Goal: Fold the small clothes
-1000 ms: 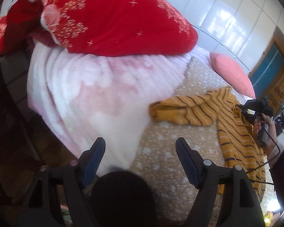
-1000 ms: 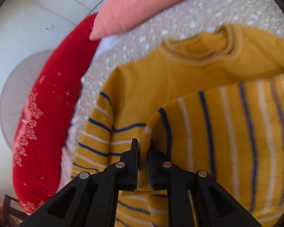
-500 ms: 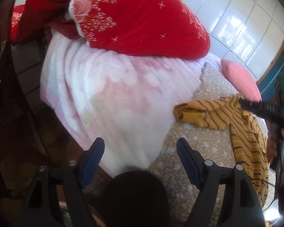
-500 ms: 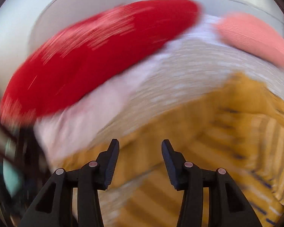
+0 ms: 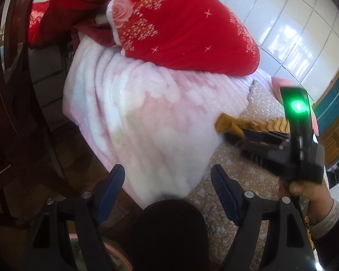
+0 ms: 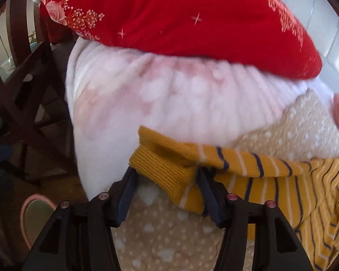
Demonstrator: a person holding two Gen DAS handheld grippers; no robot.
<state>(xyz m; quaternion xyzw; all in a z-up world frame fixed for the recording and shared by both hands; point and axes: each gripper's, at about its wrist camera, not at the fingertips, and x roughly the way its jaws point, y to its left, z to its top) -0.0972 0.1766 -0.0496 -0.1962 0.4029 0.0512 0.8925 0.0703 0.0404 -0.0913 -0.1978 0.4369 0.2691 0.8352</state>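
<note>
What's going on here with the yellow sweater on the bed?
A person is folding a small yellow striped sweater on a bed. The right gripper is open with its fingers on either side of the sleeve cuff, not yet closed on it. The left gripper hangs open and empty near the pink fleece blanket. A red quilt is piled behind.

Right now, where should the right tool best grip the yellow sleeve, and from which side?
Grip the ribbed cuff of the sleeve. It lies flat between the open fingers of the right tool, end facing it, so come straight forward from the bed's near edge.
</note>
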